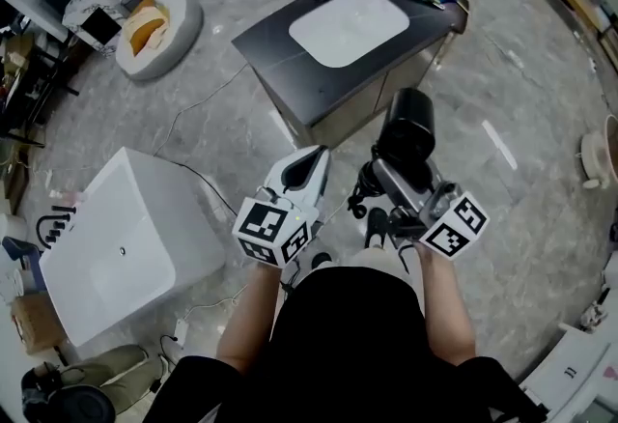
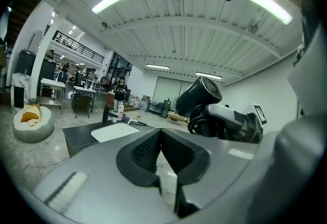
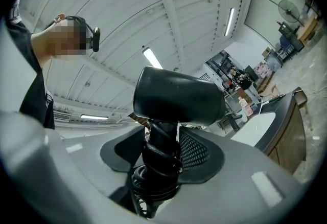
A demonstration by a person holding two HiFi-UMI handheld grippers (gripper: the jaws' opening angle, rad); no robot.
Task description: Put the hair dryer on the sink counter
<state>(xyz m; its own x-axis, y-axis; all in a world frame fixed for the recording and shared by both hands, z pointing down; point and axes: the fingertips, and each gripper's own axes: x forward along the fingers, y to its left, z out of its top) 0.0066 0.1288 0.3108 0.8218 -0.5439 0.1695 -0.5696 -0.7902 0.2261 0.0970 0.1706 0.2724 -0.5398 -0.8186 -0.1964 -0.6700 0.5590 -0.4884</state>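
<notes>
Your right gripper (image 3: pixel 163 150) pinches the likely top-heavy, slick black plastic hair dryer (image 3: pixel 179 97) by its cord-wrapped handle (image 3: pixel 161 136); left gripper (image 2: pixel 161 142) pressed together, empty.

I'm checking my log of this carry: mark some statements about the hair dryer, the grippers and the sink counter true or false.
1. The right gripper is shut on the hair dryer, at its handle. True.
2. The left gripper also grips the hair dryer. False: its jaws are together with nothing between them.
3. The hair dryer lies on the sink counter. False: it is held in the air, short of the counter.
4. The counter's dark top holds a white basin. True.
</notes>
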